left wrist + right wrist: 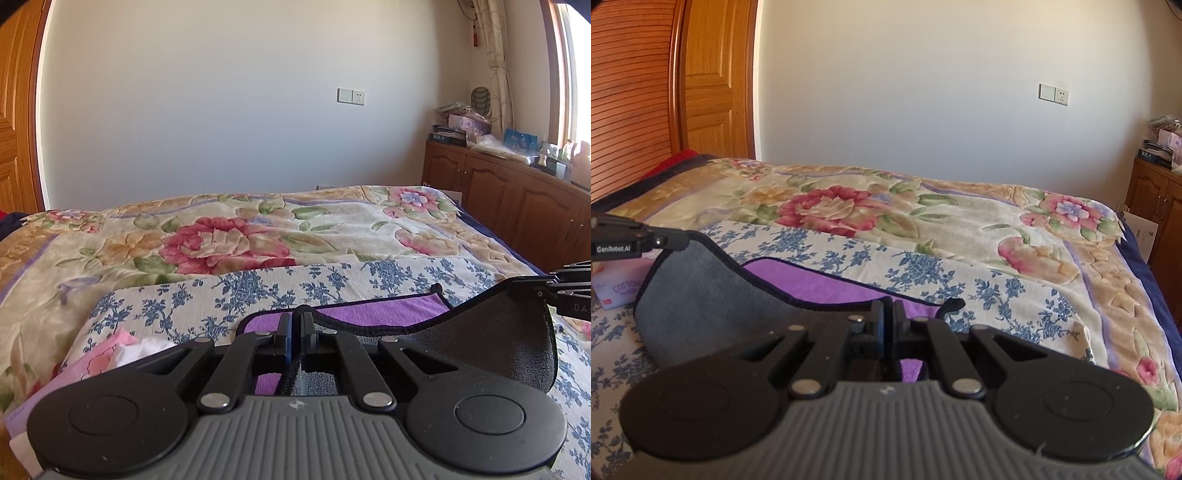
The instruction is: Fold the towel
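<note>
The towel [376, 314] is purple on one face and grey on the other, with a dark hem; it lies on a blue-flowered cloth [258, 291] on the bed. My left gripper [296, 317] is shut on the towel's near edge. My right gripper [888, 308] is shut on the same edge further right. The lifted edge shows its grey underside [701, 295] hanging between the two grippers, above the purple part [820, 284] lying flat. The right gripper [569, 284] shows at the right edge of the left wrist view; the left gripper [624, 236] shows at the left edge of the right wrist view.
A floral blanket [240, 236] covers the bed beyond the cloth. A pink tissue pack [617, 288] lies at the left, with pink and white items [118, 354] near it. A wooden cabinet [517, 192] with clutter stands at the right, and a wooden door [709, 81] at the left.
</note>
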A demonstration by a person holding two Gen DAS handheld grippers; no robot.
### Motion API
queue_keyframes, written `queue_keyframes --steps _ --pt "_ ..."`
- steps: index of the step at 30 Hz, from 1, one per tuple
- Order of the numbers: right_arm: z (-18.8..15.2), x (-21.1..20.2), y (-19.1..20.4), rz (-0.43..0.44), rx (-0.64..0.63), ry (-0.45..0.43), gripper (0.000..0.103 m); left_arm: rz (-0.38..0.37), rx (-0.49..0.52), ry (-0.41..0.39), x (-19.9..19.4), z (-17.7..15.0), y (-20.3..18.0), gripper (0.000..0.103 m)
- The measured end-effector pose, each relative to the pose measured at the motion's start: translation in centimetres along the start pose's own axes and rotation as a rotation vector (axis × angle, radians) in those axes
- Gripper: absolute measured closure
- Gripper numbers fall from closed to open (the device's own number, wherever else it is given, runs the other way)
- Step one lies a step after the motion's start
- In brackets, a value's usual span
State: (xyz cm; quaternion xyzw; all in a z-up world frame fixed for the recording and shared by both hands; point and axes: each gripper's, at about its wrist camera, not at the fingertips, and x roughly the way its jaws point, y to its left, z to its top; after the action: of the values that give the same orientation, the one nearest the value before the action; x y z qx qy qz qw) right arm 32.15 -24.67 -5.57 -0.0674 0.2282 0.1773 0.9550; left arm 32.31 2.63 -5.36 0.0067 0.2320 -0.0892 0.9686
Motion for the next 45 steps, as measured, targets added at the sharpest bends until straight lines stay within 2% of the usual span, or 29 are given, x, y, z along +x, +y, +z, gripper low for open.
queue_keyframes --steps 13,24,45 --pt "1.0 2.3 -0.9 -0.022 -0.029 -0.025 0.098 0.035 0.008 -0.006 2.1 1.2 0.6 0.098" --pt "1.3 3.8 -1.3 -0.040 -0.045 -0.034 0.098 0.034 0.083 -0.016 3.6 2.4 0.2 0.098" --pt "2.0 8.2 -1.7 -0.080 -0.127 -0.019 0.098 0.086 0.069 -0.002 7.7 2.6 0.6 0.098"
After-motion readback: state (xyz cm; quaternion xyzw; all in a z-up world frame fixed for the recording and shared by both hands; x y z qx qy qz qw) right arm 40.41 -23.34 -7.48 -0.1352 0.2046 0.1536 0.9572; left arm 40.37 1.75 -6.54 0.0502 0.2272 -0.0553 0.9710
